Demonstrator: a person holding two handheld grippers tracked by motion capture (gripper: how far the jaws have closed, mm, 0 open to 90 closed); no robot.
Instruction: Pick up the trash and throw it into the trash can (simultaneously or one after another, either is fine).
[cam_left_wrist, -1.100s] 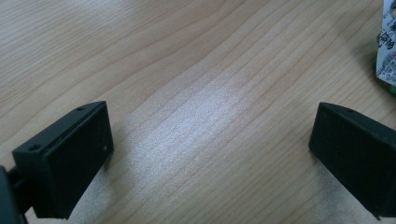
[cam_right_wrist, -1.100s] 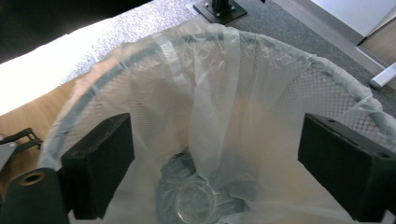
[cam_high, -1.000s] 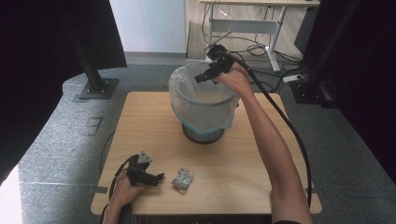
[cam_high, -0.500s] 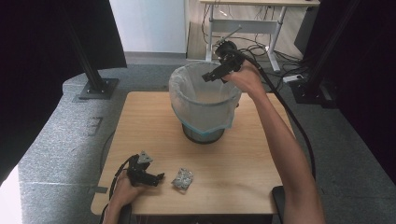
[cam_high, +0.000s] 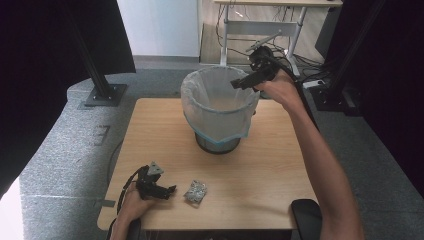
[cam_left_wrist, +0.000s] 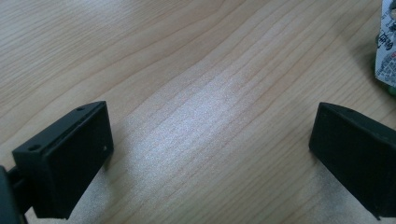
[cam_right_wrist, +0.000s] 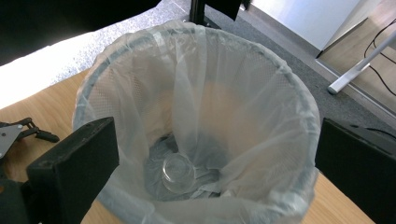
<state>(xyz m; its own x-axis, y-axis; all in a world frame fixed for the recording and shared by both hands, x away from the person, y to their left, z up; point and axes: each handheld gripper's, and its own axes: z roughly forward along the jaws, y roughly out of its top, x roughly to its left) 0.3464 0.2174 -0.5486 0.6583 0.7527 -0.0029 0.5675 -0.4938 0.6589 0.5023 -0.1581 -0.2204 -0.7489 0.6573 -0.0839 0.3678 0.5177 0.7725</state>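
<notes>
The desk (cam_high: 260, 175) carried a lined bin (cam_high: 219, 111) near its far edge, and at the bottom of the bin lay 1 clear cup (cam_right_wrist: 178, 172), already dropped in. The right claw (cam_high: 244, 81) hung just above the bin's far rim, its jaws having just opened wide with nothing between them. The left claw (cam_high: 167, 190) rested low on the near desk, jaws also apart and empty, with the crumpled wrapper (cam_high: 195, 190) just beside its tip and not yet gripped. The likeliest trouble lay with that wrapper: it was small, flat and light, so jaws closing from the side might push it along the wood instead of pinching it. The thin liner could also snag on a jaw near the rim and pull loose.
</notes>
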